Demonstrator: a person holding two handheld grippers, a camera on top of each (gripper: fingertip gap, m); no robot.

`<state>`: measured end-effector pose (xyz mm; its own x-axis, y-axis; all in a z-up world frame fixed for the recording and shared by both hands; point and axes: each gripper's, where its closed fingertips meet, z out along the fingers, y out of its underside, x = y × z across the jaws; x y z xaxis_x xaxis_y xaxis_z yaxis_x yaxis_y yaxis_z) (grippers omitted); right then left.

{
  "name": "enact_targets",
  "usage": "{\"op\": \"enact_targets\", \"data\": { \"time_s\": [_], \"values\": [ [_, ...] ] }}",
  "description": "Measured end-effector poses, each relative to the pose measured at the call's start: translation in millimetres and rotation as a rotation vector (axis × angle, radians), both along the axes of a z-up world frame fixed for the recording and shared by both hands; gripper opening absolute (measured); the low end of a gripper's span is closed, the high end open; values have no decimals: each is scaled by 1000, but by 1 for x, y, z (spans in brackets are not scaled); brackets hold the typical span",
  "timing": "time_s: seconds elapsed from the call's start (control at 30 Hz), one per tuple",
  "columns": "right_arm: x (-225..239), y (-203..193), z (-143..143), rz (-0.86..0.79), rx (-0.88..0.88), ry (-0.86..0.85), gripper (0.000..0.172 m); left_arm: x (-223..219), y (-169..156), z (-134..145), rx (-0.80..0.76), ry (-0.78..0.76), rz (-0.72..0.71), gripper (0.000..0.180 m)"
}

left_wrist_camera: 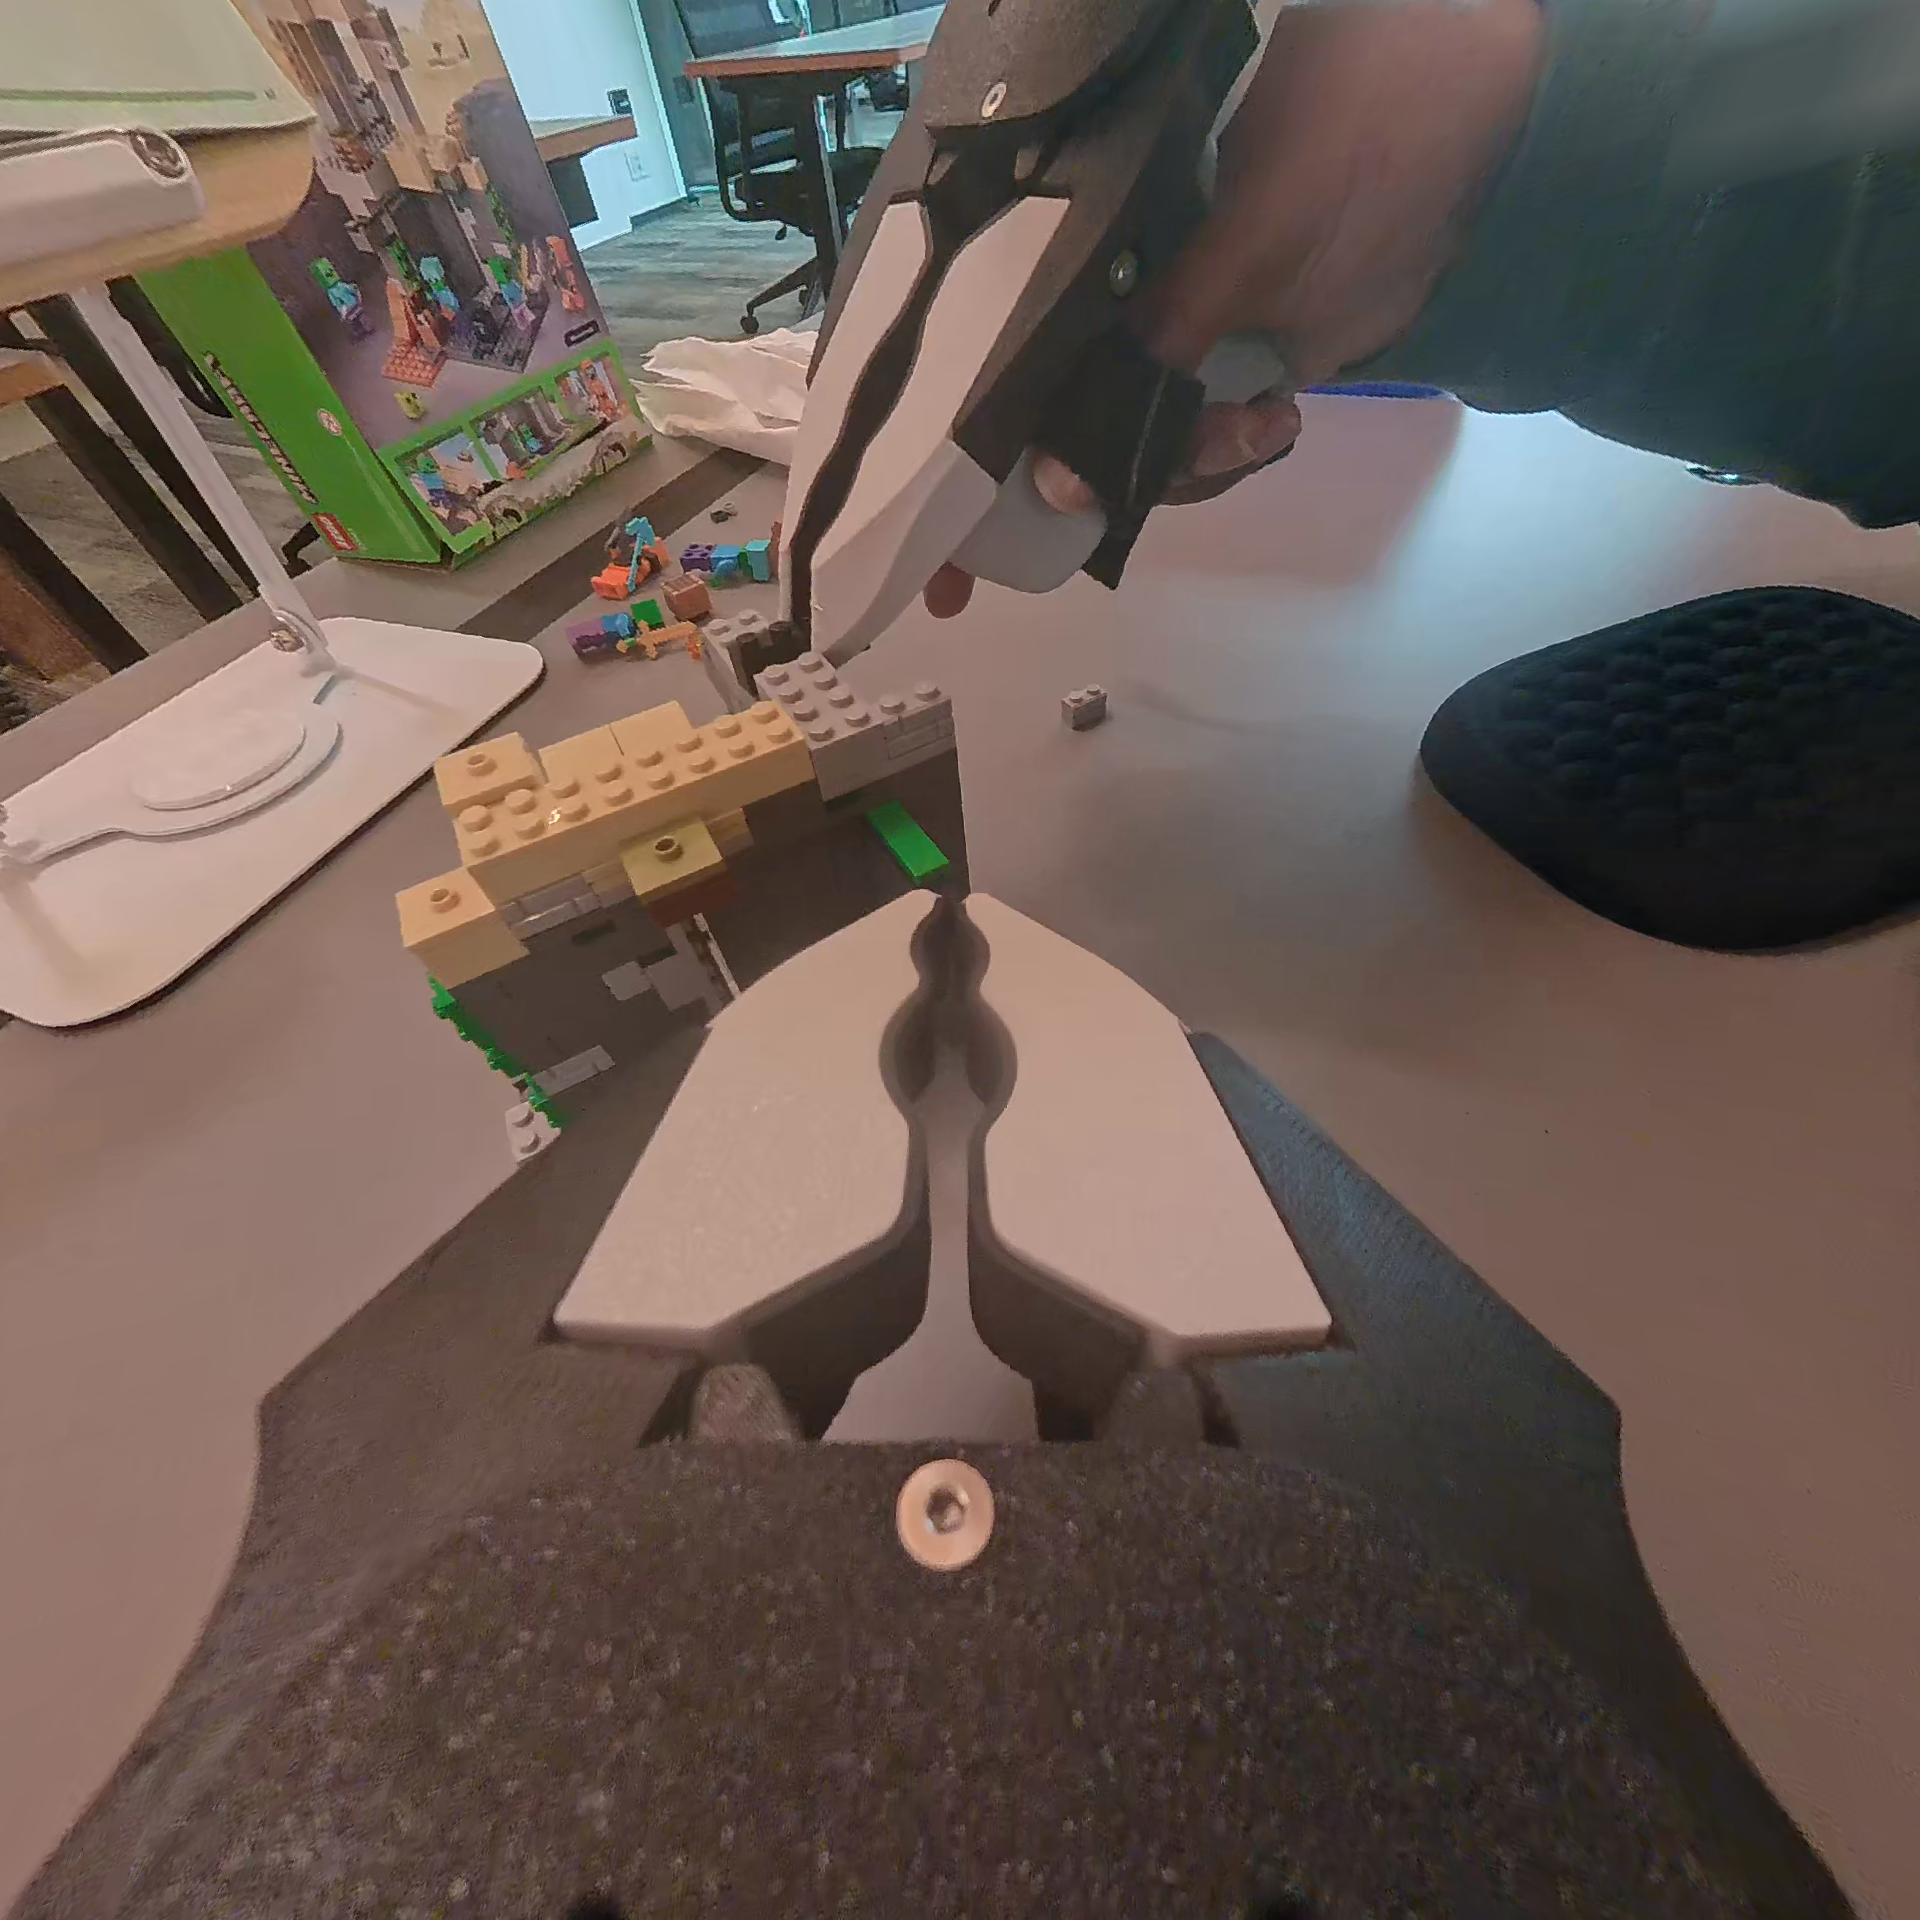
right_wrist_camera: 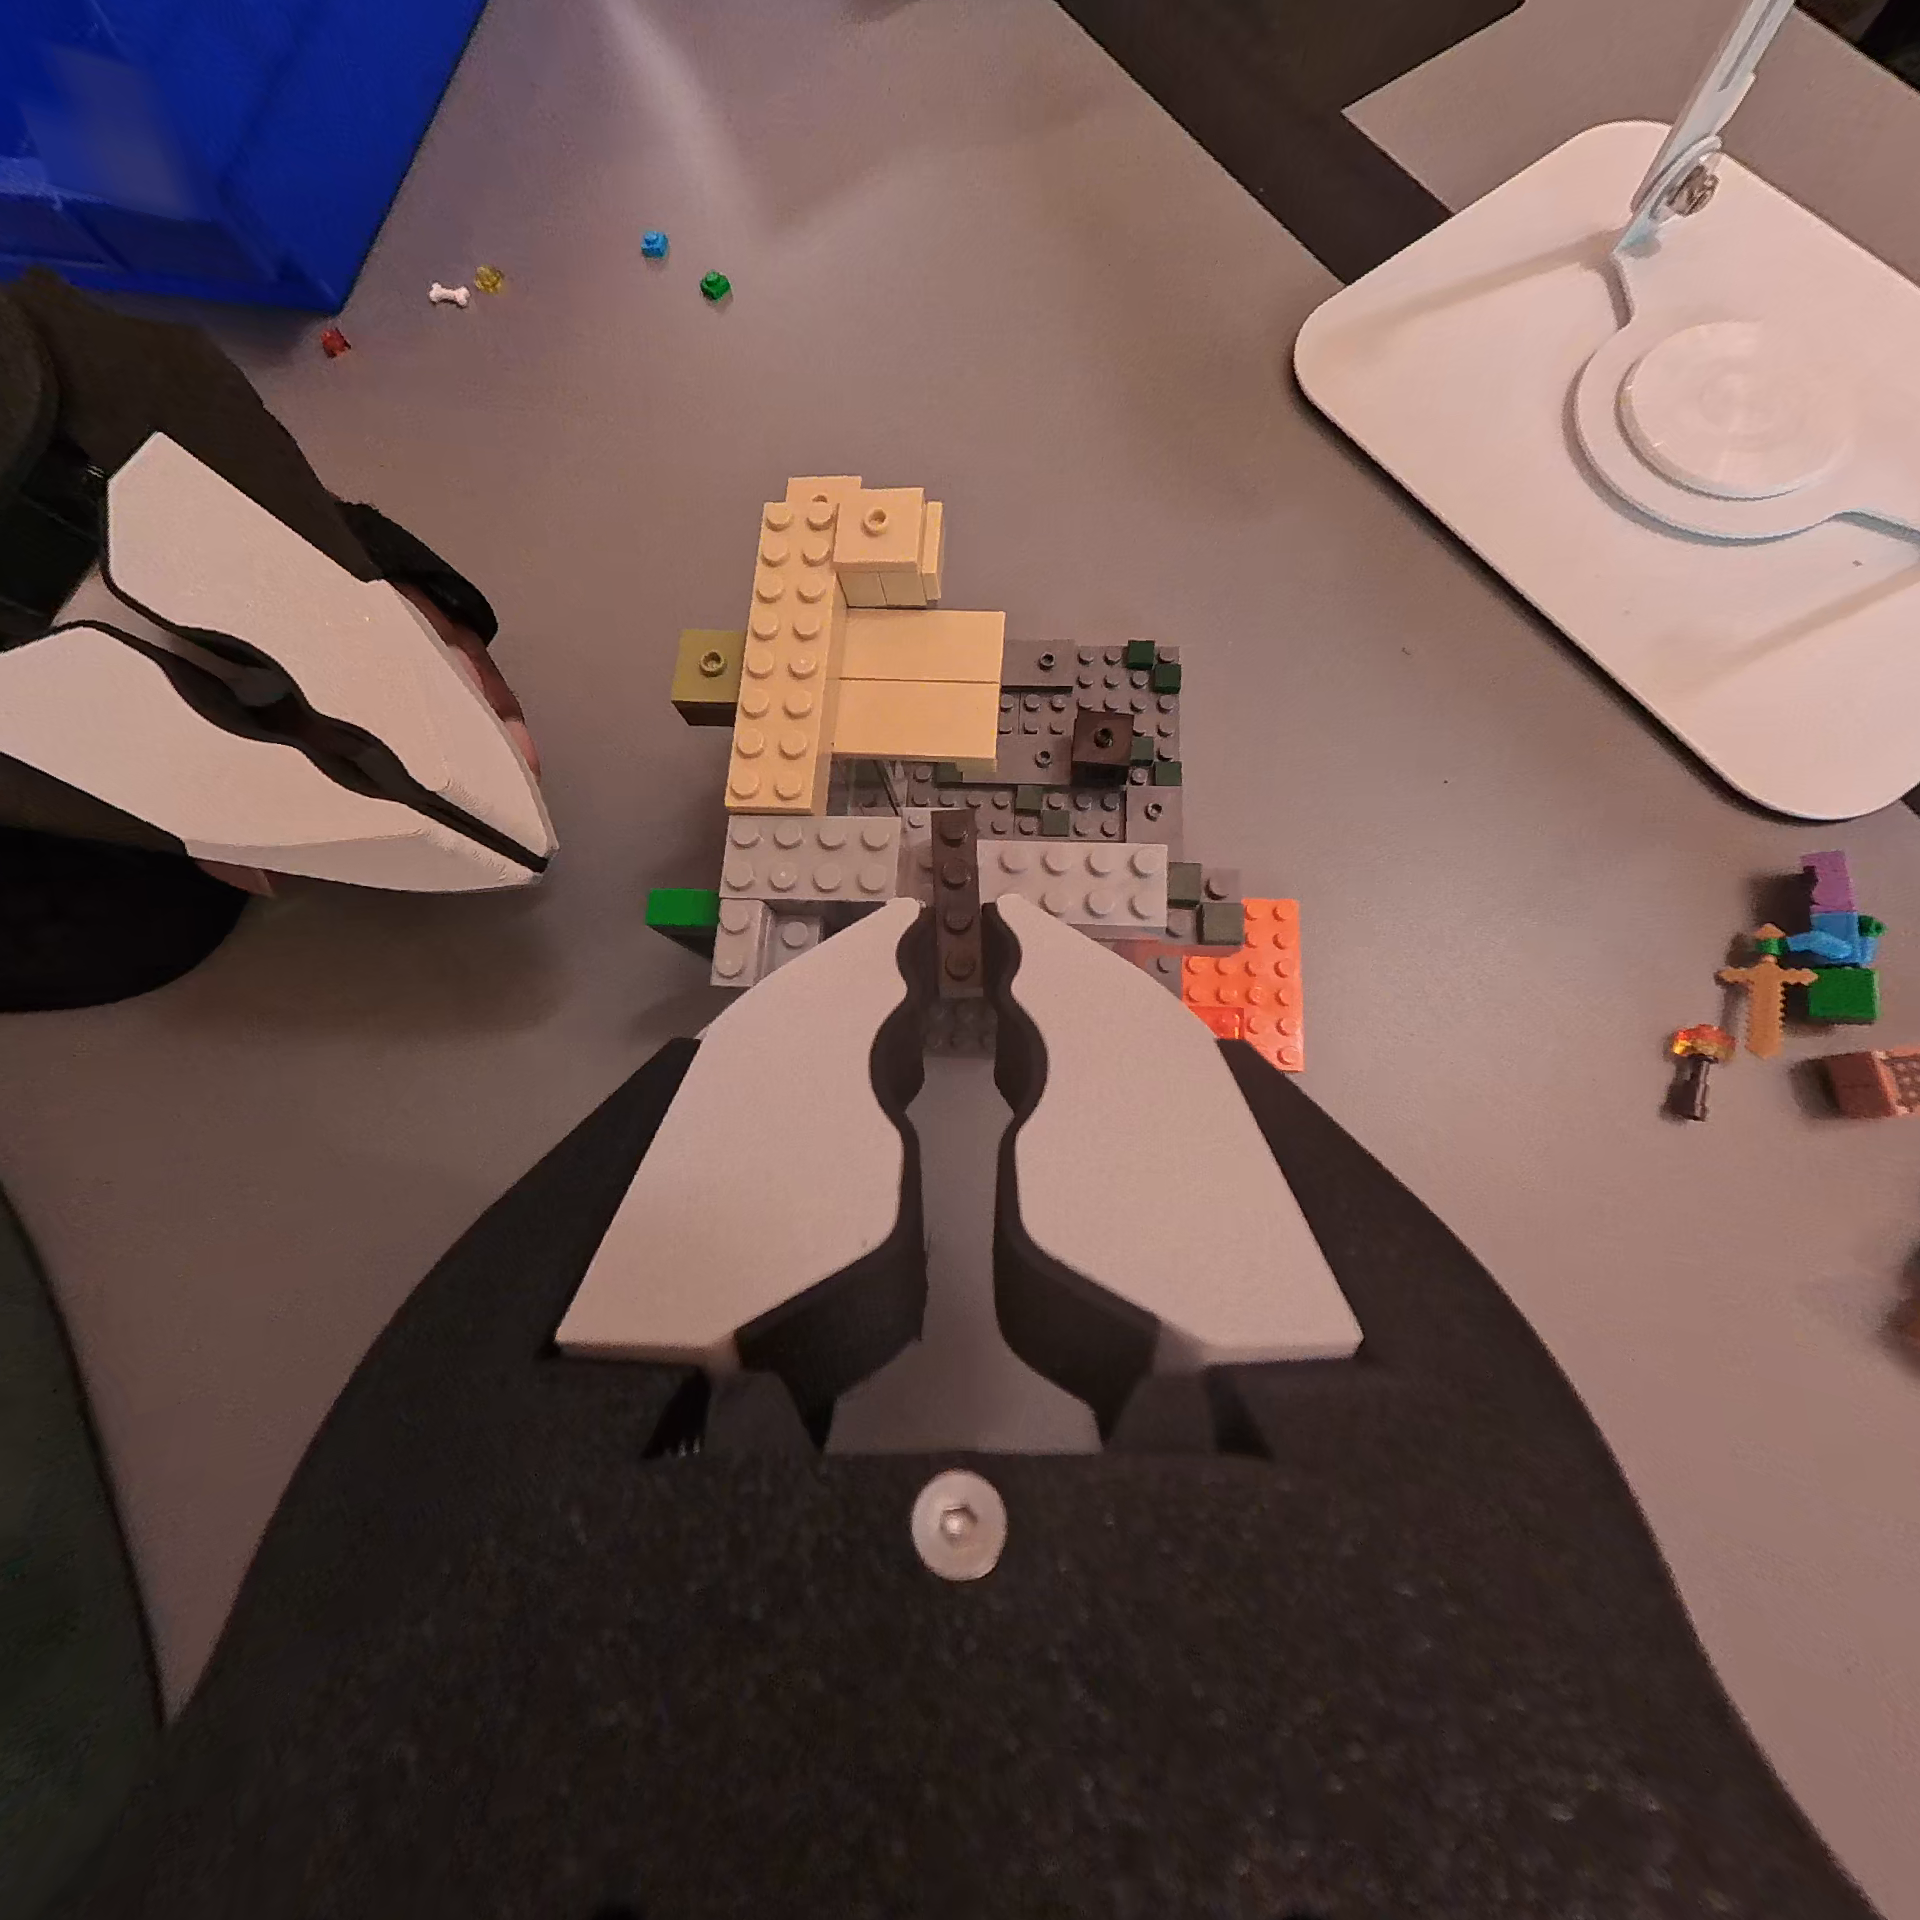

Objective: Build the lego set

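A brick build (right_wrist_camera: 914,707) of tan, grey and dark grey bricks with an orange plate stands on the grey table (right_wrist_camera: 1455,1247). My right gripper (right_wrist_camera: 958,906) is above its near side, shut on a narrow dark brown plate (right_wrist_camera: 954,873) that points away between the pads, over the gap between two light grey bricks. In the left wrist view the right gripper (left_wrist_camera: 805,623) reaches down onto the far top of the build (left_wrist_camera: 623,790). My left gripper (left_wrist_camera: 948,904) is shut and holds nothing, its tips just short of a green tile (left_wrist_camera: 909,840) on the build's corner. It also shows in the right wrist view (right_wrist_camera: 540,857).
A white stand base (right_wrist_camera: 1621,436) lies at the right of the build. Loose small pieces (right_wrist_camera: 1808,966) lie at the far right, tiny studs (right_wrist_camera: 655,244) and a blue bin (right_wrist_camera: 187,135) at the back left. A toy box (left_wrist_camera: 416,343), a black pad (left_wrist_camera: 1704,769) and a small grey brick (left_wrist_camera: 1083,709) are on the table. Spacing between my two grippers at the tips: around 9 centimetres.
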<state>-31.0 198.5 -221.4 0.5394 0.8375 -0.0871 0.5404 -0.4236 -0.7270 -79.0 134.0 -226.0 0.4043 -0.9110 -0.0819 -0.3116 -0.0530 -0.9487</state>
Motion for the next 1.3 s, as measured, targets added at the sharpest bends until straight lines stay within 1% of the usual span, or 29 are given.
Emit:
{"op": "enact_targets", "data": {
  "time_s": [0.47, 0.67, 0.8, 0.93, 1.07, 1.3],
  "values": [
    [0, -1, -1, 40, 7, -4, 8, 1, -1, -2, -2, 5, -6, 0],
    [-1, -1, 2, 69, -24, -13, 7, 2, -1, -4, -7, 10, -10, 0],
    [-4, 1, 9, 86, -117, -18, 7, 2, -2, -4, -5, 12, -13, 0],
    [-8, -1, 14, 120, -256, -42, 7, 2, -4, 0, 11, 8, -15, 0],
    [-10, -2, 10, 123, -351, -68, 8, 2, -6, 4, 23, 3, -23, 0],
    [-10, -3, 5, 98, -408, -66, 8, 4, -12, 5, 54, 22, -46, 0]
  ]
}}
